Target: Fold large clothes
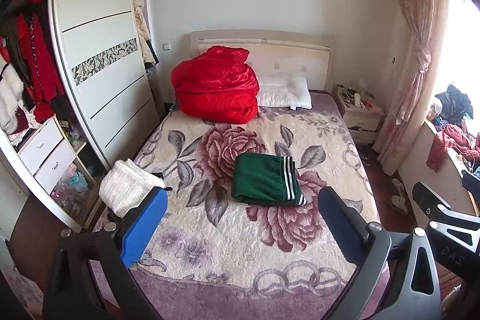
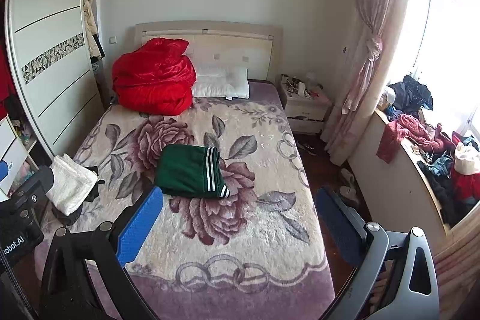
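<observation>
Both the left gripper (image 1: 241, 225) and the right gripper (image 2: 238, 222) hang wide open and empty, short of the folded green garment (image 1: 267, 179) ahead, apparently finished with it.

each tool (image 1: 243, 218) has blue pads on black-and-grey linkage arms (silver pivot screws).

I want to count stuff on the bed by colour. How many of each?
Red: 1, the red quilt
Green: 1, the folded green garment
White: 2, the pillow and the folded white cloth
Total: 4
</observation>
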Demonstrator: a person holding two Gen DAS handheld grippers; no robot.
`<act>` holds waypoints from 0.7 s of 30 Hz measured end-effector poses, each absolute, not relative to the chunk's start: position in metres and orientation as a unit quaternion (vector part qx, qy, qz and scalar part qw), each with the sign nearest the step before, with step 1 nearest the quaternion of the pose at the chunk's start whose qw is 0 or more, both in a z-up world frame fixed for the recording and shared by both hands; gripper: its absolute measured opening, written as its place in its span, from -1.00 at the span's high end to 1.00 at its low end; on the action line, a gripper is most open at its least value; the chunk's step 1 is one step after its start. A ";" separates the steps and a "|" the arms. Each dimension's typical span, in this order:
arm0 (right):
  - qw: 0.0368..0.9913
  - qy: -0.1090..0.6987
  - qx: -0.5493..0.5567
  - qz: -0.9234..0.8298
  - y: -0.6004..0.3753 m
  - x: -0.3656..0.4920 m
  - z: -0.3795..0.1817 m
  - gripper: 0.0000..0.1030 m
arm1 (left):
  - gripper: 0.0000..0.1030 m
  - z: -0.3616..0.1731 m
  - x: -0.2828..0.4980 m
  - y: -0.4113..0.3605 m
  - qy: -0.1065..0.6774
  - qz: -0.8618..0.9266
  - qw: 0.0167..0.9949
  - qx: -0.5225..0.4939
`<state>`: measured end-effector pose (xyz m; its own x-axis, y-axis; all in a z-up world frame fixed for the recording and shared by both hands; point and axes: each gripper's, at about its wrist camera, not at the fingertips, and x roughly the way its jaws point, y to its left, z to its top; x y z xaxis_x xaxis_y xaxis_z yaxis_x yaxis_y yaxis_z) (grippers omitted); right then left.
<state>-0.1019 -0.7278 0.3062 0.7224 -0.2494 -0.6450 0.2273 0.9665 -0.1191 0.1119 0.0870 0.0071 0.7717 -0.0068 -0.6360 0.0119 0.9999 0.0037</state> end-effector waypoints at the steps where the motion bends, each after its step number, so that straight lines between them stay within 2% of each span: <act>1: 0.928 0.349 -0.016 -0.128 -0.728 -0.102 0.306 -1.00 | -0.99 0.008 0.112 0.087 0.338 -0.006 0.941 0.004; 21: 0.928 0.348 -0.015 -0.134 -0.728 -0.112 0.306 -1.00 | -0.99 0.009 0.111 0.085 0.335 -0.002 0.942 0.005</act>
